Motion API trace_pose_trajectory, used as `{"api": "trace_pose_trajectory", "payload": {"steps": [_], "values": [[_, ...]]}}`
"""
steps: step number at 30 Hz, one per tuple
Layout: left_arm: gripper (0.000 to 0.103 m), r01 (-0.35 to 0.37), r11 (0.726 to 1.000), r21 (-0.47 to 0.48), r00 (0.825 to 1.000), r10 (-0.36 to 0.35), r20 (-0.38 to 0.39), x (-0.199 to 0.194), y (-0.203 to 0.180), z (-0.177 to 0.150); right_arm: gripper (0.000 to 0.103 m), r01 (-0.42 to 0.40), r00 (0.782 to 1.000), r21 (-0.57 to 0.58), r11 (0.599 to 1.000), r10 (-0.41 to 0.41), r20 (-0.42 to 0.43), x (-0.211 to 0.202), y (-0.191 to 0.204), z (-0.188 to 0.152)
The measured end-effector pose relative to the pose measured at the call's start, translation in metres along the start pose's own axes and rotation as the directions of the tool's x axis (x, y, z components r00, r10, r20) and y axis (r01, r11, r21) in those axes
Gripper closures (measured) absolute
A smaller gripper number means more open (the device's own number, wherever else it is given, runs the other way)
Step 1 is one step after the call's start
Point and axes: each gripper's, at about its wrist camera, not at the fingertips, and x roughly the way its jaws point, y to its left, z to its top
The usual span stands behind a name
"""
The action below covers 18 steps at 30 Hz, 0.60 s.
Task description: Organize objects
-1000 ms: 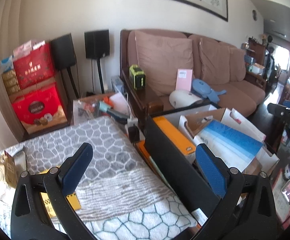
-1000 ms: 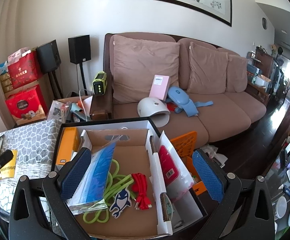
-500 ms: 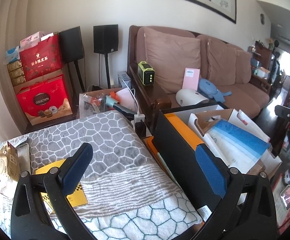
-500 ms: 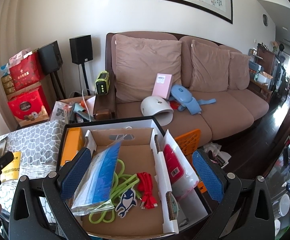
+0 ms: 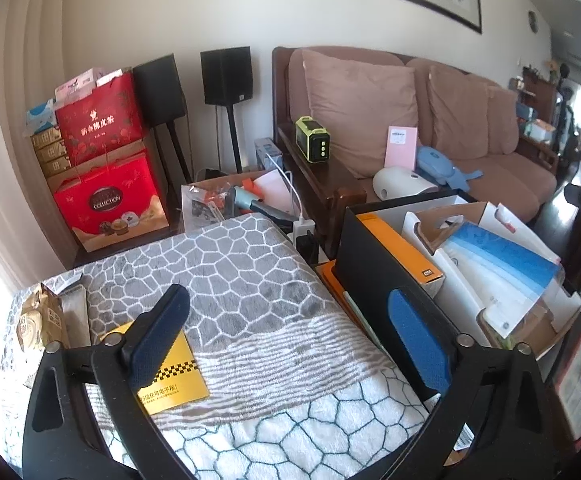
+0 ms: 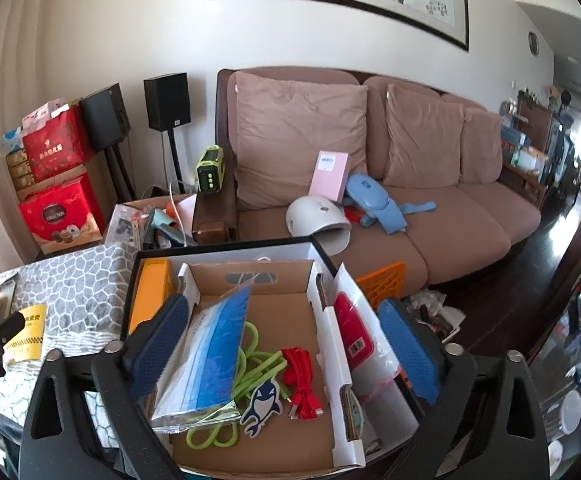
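Over on the left, the left hand-held gripper [image 5: 286, 332] hangs above the patterned blanket [image 5: 250, 280], its blue pads wide apart with nothing between them, though the jaws have just been closing a touch. Compared with a second ago its view has slid across the blanket, and the yellow booklet [image 5: 170, 384] now sits largely under its left finger [image 5: 158, 336]; my read is that the booklet is the next thing to be picked up. It lies flat on the blanket, left of the black box [image 5: 374, 272] and well apart from it.

Moving right to that black box [image 6: 226, 249]: an orange carton [image 6: 150, 292] stands just inside its left wall. Right of the carton sits a cardboard tray [image 6: 290, 308] holding a blue-and-clear pouch [image 6: 210, 344], a green cord [image 6: 250, 364], a shark-shaped tag [image 6: 261, 404] and a red cable [image 6: 302, 380]. A red-and-white packet [image 6: 354, 332] stands between the tray and the box's right wall.

The right hand-held gripper [image 6: 282, 352] hovers over the tray, empty; its jaws have also just narrowed slightly but remain wide, gripping nothing.
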Motion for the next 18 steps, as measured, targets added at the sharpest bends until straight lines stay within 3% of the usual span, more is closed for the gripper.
{"api": "trace_pose_trajectory", "payload": {"steps": [2,6,9,15,16,18], "values": [[0.012,0.003,1.000,-0.009,1.000,-0.003,-0.007,0.001,0.005,-0.001,0.011,-0.006,1.000,-0.016,1.000,0.006,0.012,-0.003,0.004,0.001],[0.035,0.015,0.999,-0.030,0.999,-0.016,-0.032,0.003,0.013,-0.003,0.021,-0.015,1.000,-0.040,0.999,0.016,0.007,-0.005,0.010,0.002],[0.056,0.023,0.999,-0.039,0.998,-0.025,-0.065,0.005,0.019,-0.003,0.035,-0.026,1.000,-0.059,0.998,0.025,-0.019,-0.001,0.017,0.001],[0.102,0.018,0.999,-0.036,0.992,-0.023,-0.122,0.012,0.025,-0.009,0.077,-0.078,0.996,-0.061,0.995,0.074,-0.057,0.007,0.027,-0.002],[0.103,0.026,0.999,-0.044,0.992,-0.031,-0.126,0.013,0.027,-0.010,0.086,-0.084,0.995,-0.060,0.995,0.081,-0.059,0.007,0.029,-0.003],[0.103,0.031,0.998,-0.051,0.991,-0.037,-0.127,0.014,0.029,-0.012,0.091,-0.093,0.994,-0.059,0.994,0.089,-0.062,0.007,0.031,-0.004]]}}
